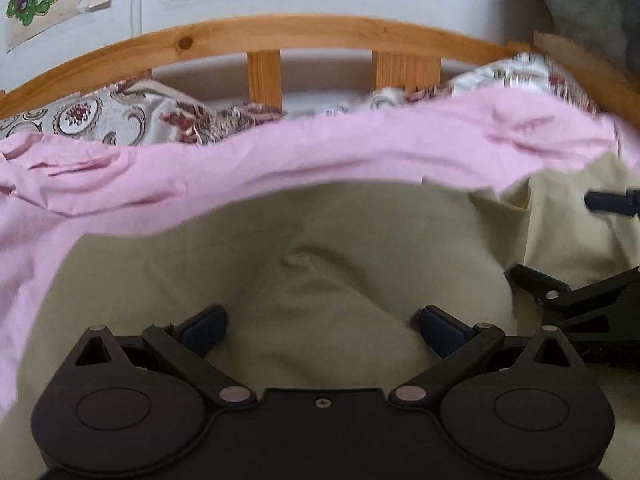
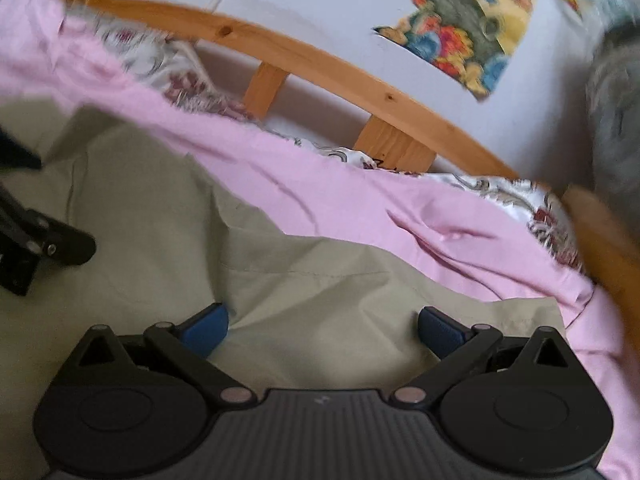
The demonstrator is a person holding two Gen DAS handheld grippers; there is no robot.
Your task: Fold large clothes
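A large pale olive garment (image 1: 320, 248) lies spread on a pink sheet (image 1: 280, 160). My left gripper (image 1: 322, 330) hovers low over it, open, its blue pads (image 1: 204, 330) wide apart with a raised fold of the cloth between them, not pinched. In the right wrist view the same garment (image 2: 280, 288) shows a seam and creases. My right gripper (image 2: 322, 330) is open above it near the garment's right edge, nothing held. The right gripper (image 1: 576, 300) shows at the right edge of the left wrist view; the left gripper (image 2: 36, 240) shows at the left of the right wrist view.
A wooden bed rail (image 1: 280, 36) with slats runs along the far side, against a white wall with colourful pictures (image 2: 460, 32). A patterned cream and maroon cloth (image 1: 120, 116) lies bunched behind the pink sheet. Grey fabric (image 2: 616, 112) hangs at the right.
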